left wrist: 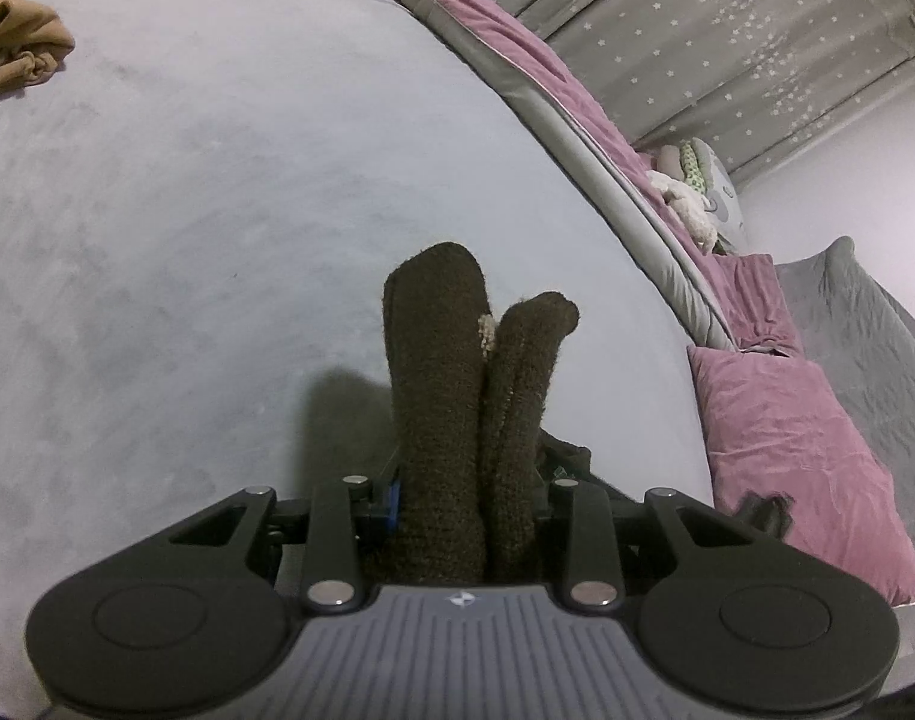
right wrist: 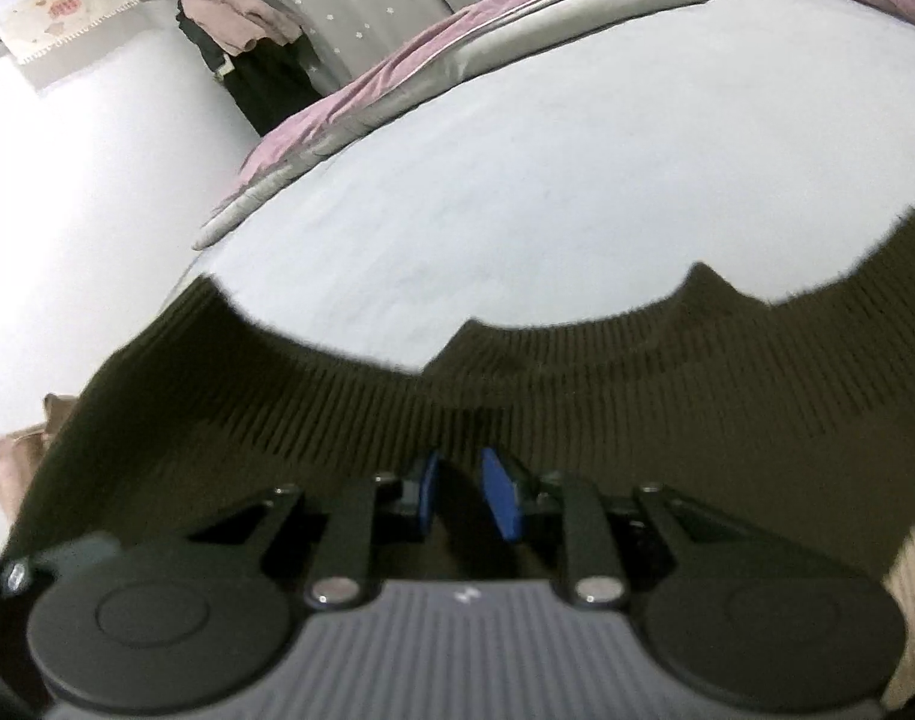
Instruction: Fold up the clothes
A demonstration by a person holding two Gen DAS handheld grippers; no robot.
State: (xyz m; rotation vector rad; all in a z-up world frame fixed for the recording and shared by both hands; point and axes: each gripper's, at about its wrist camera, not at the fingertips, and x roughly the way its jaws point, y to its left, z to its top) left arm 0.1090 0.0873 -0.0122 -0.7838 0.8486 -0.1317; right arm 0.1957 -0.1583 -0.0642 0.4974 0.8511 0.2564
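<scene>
Both our grippers, left [left wrist: 466, 504] and right [right wrist: 460, 498], pinch the brown sweater [right wrist: 577, 420]; we should lift evenly above the bed [right wrist: 577, 180].

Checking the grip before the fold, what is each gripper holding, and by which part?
Left gripper: a bunched fold of the brown sweater. Right gripper: the sweater's ribbed edge lies between its fingers; whether it's clamped is unclear.

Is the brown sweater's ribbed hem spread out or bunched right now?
Spread: the ribbed hem stretches across the right wrist view above the pale sheet.
</scene>
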